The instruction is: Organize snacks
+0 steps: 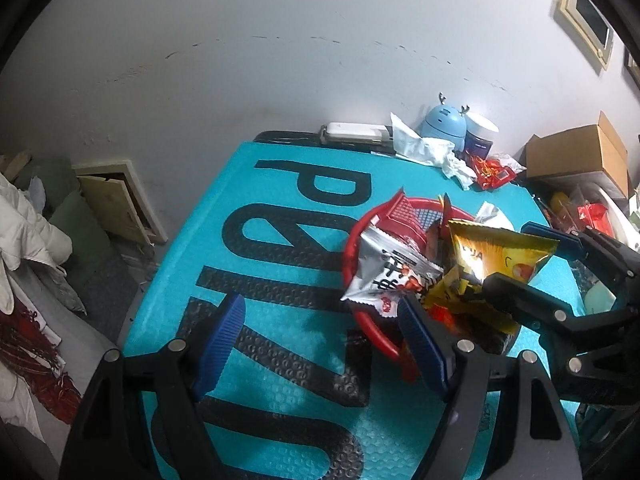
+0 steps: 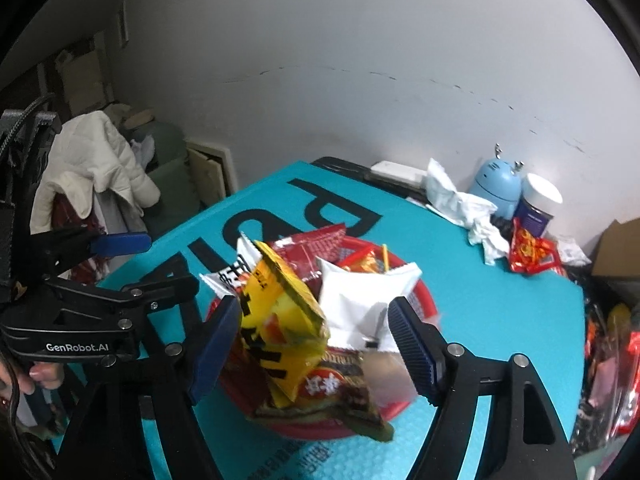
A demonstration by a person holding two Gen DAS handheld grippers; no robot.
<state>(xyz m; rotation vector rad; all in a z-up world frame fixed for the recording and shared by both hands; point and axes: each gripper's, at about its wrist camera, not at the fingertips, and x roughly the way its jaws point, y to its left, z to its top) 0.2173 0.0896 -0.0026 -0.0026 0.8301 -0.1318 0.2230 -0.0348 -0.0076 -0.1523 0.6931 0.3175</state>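
Observation:
A red basket (image 1: 357, 240) (image 2: 308, 433) on the turquoise mat (image 1: 248, 220) is heaped with snack packets. My right gripper (image 2: 314, 344) (image 1: 520, 264) hangs over it, open, with a yellow bag (image 2: 280, 320) (image 1: 500, 252) standing between its fingers. The bag leans at the left pad and is clear of the right one. Beside it lie a white packet (image 2: 356, 300), a brown packet (image 2: 340, 396), a silver one (image 1: 392, 272) and a red one (image 1: 404, 216). My left gripper (image 1: 320, 344) (image 2: 152, 264) is open and empty over the mat, left of the basket.
At the table's far edge stand a blue rounded gadget (image 1: 444, 124), a white-lidded jar (image 2: 540, 200), crumpled tissue (image 1: 424, 148) and red wrappers (image 2: 532, 252). A cardboard box (image 1: 576, 152) sits at the right, a white jacket (image 2: 96, 160) at the left.

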